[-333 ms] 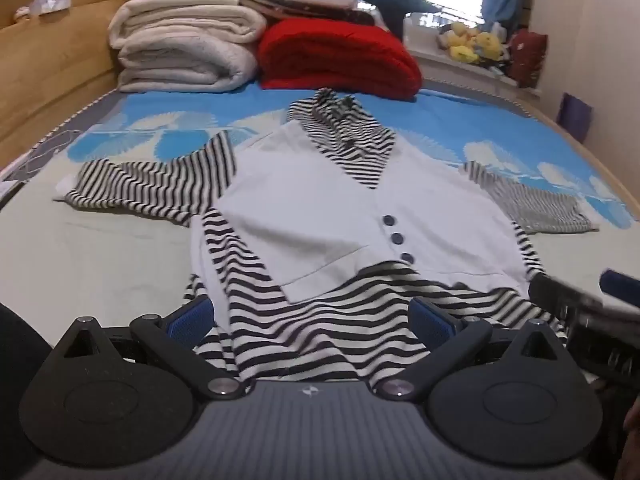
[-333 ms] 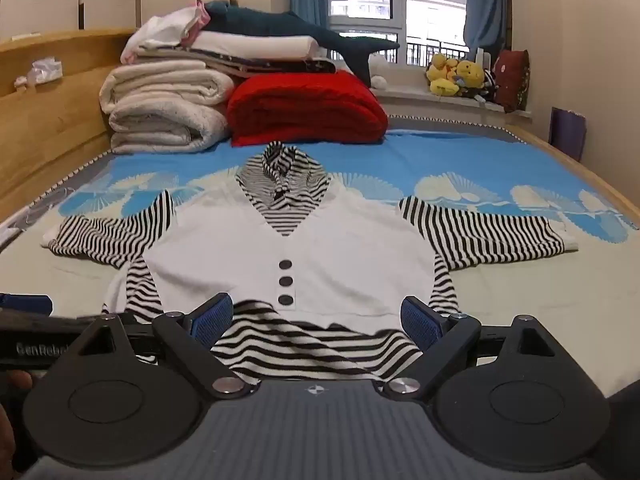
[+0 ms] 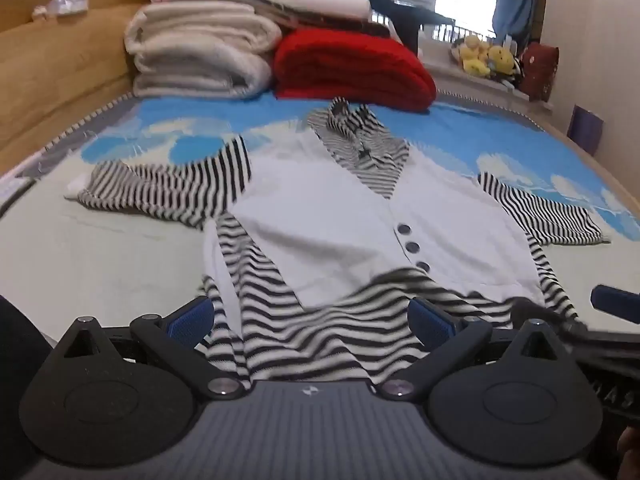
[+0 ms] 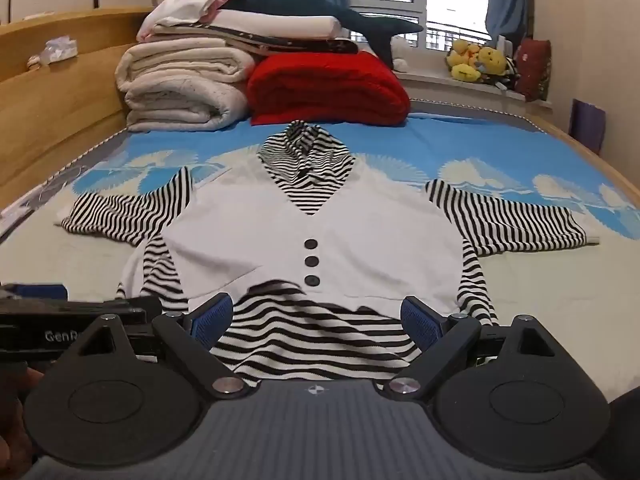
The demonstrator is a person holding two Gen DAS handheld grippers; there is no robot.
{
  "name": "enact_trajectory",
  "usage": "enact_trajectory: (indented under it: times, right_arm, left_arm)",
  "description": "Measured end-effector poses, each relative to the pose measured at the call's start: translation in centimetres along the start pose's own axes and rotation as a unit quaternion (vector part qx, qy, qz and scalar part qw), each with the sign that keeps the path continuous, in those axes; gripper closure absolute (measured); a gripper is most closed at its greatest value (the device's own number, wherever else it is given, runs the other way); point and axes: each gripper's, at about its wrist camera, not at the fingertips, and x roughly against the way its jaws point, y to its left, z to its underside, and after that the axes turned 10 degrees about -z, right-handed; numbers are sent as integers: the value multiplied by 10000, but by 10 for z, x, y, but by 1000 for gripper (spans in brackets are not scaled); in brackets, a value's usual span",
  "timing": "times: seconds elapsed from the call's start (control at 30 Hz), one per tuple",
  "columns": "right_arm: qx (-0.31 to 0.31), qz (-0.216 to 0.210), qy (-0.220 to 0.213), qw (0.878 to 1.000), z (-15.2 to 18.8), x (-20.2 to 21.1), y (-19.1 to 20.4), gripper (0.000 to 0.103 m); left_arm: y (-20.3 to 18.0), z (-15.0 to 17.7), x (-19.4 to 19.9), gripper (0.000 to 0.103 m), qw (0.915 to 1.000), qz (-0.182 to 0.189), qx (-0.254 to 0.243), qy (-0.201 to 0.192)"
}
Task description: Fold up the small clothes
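A small top (image 3: 340, 220) (image 4: 320, 220) lies flat on the bed, front up: white vest panel with three dark buttons, black-and-white striped sleeves, collar and hem. Both sleeves are spread out to the sides. My left gripper (image 3: 312, 316) stands open low over the hem's left part, its blue pads wide apart with striped cloth showing between them. My right gripper (image 4: 316, 314) is open too, over the hem's middle, pads clear of the cloth. Each gripper shows at the edge of the other's view.
Folded cream blankets (image 4: 184, 84) and a red blanket (image 4: 324, 88) are stacked at the head of the bed, with a plush shark on top. A wooden bed frame (image 4: 48, 100) runs along the left. Plush toys (image 4: 476, 60) sit on the windowsill. The blue patterned sheet (image 4: 460, 140) surrounds the top.
The left wrist view has shifted slightly closer to the hem and is a little blurred. The right view is nearly the same. The top lies as before.
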Motion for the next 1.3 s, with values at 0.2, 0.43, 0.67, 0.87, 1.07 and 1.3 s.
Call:
enact_trajectory:
  times: [0.2, 0.43, 0.67, 0.87, 1.07, 1.3]
  right_arm:
    - [96, 38, 185, 9998, -6, -5, 6, 12]
    - [33, 54, 192, 9998, -5, -8, 3, 12]
    - [25, 23, 181, 9998, -6, -7, 0, 12]
    - [69, 12, 201, 9998, -6, -8, 2, 12]
    - [85, 4, 208, 9997, -7, -8, 3, 12]
    - [89, -1, 213, 9997, -7, -8, 4, 12]
  left_arm:
    - [6, 2, -3, 0, 10000, -10, 11, 29]
    - [5, 0, 1, 2, 9999, 134, -43, -24]
    - [4, -2, 0, 2, 9998, 156, -79, 0]
    - [3, -2, -2, 2, 9999, 114, -91, 53]
    - [5, -3, -3, 2, 9999, 123, -58, 102]
    - [6, -3, -3, 2, 9998, 126, -53, 107]
